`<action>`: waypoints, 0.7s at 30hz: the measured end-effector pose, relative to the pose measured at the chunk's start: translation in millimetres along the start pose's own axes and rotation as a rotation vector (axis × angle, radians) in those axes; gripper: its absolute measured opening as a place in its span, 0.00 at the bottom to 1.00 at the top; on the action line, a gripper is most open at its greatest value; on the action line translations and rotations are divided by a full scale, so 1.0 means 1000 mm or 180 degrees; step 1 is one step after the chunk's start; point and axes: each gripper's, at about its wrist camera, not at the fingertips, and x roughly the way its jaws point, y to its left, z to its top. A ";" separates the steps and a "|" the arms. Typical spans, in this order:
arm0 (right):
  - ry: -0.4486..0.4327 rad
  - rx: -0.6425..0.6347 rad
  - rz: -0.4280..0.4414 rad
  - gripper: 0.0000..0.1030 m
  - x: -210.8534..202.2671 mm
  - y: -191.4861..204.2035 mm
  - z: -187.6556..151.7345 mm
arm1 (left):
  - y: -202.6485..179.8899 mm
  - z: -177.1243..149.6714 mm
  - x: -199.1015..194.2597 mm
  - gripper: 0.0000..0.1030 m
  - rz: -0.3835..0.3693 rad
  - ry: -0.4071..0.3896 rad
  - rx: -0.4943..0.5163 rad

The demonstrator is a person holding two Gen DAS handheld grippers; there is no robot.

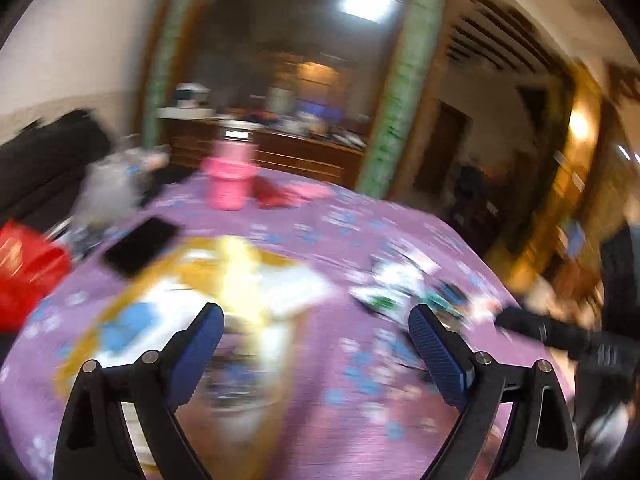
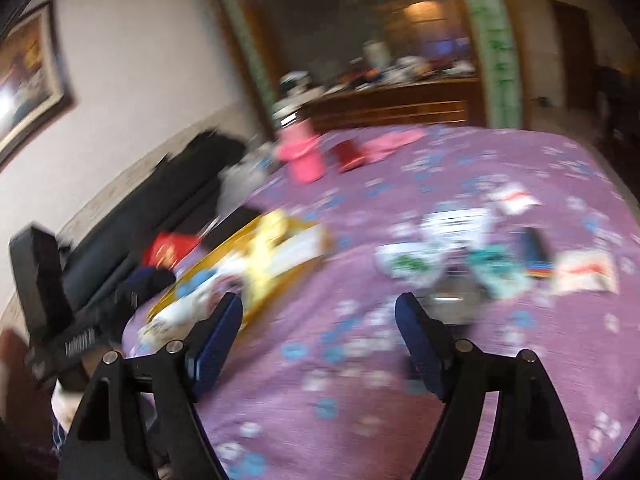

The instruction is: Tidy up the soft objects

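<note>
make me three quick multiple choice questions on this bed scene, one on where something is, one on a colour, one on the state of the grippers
1. Where does the pink container stand?
A. at the far end of the bed
B. between the right gripper's fingers
C. on the dresser

2. What colour is the bedspread?
A. green
B. purple with pale and blue flowers
C. plain white

3. How do the left gripper and right gripper stand?
A. both shut on cloth
B. one open, one shut
C. both open, holding nothing

Answers: 1 A, it stands upright far from both grippers, beside red and pink cloths. 2 B, the floral purple cover fills both views. 3 C, a wide gap shows between each pair of blue pads.
</note>
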 end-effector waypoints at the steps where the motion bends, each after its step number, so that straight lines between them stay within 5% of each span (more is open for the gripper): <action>1: -0.0080 0.0100 -0.0087 0.85 -0.010 -0.014 0.001 | -0.018 -0.003 0.010 0.93 -0.0160 0.0115 0.0088; 6: -0.0651 0.0975 -0.0168 0.96 -0.050 -0.105 -0.012 | -0.067 -0.020 0.049 0.93 -0.0532 0.0628 0.0233; 11: -0.0567 0.1711 -0.0146 1.00 -0.055 -0.180 -0.032 | -0.075 -0.035 0.068 0.93 -0.0535 0.0974 0.0197; 17: -0.0389 0.1839 -0.0122 1.00 -0.048 -0.201 -0.037 | -0.067 -0.053 0.090 0.93 -0.0366 0.1317 0.0103; 21: -0.0526 0.1506 -0.0335 1.00 -0.057 -0.188 -0.023 | -0.064 -0.066 0.098 0.93 -0.0320 0.1470 0.0079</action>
